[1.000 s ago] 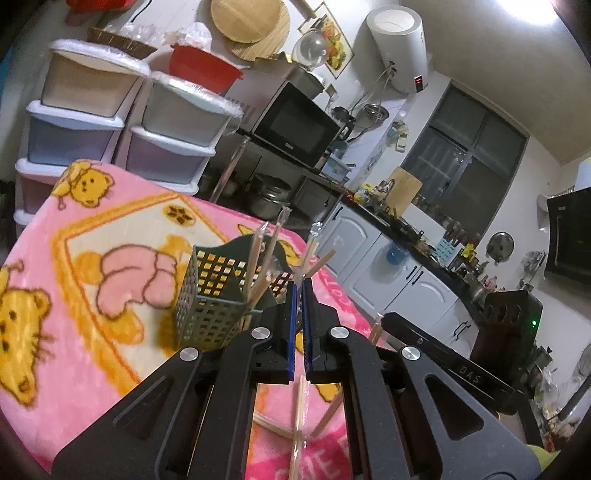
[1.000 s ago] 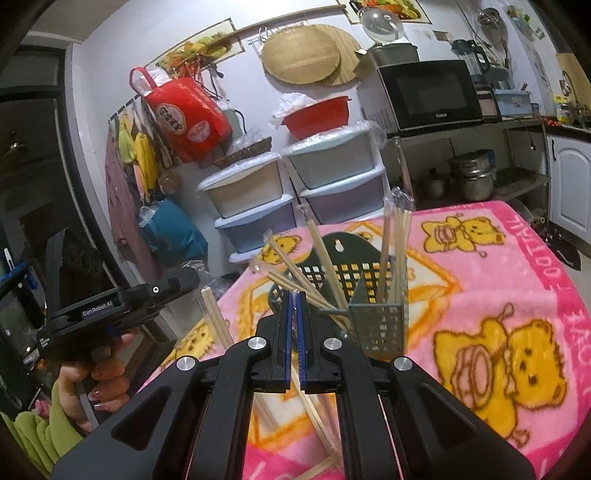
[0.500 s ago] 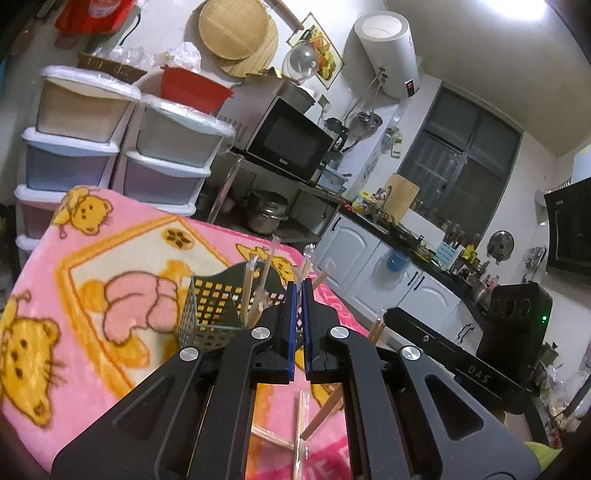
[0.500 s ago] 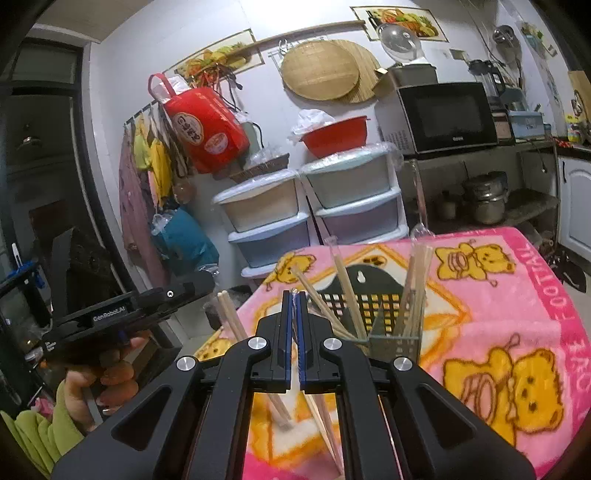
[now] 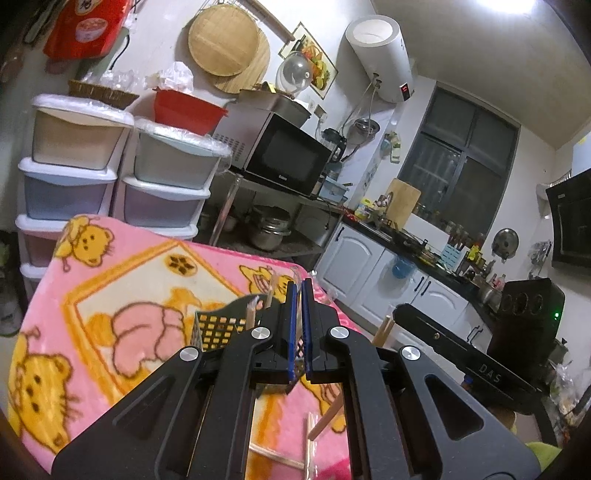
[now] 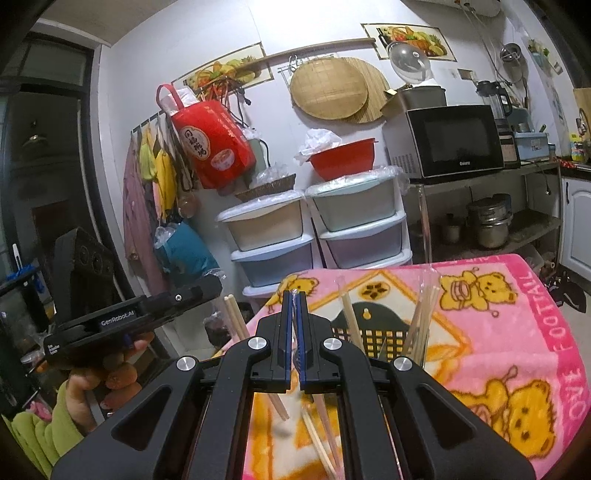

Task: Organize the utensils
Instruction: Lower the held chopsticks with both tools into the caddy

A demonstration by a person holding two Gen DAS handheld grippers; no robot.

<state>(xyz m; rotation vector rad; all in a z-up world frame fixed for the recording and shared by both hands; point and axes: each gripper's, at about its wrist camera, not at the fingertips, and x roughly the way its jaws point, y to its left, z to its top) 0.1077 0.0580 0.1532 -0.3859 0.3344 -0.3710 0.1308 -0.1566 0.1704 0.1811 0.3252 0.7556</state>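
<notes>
2 grippers, left + right, shut; 1 mesh caddy.

White-walled kitchen, dark window, white cabinets, stacked plastic drawers, ceiling light.

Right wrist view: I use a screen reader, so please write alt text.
The shut right gripper pinches a plastic-wrapped chopstick pair above a pink bear-print blanket. Behind stands a dark perforated utensil holder with chopsticks; the left gripper holds wooden chopsticks.
</notes>
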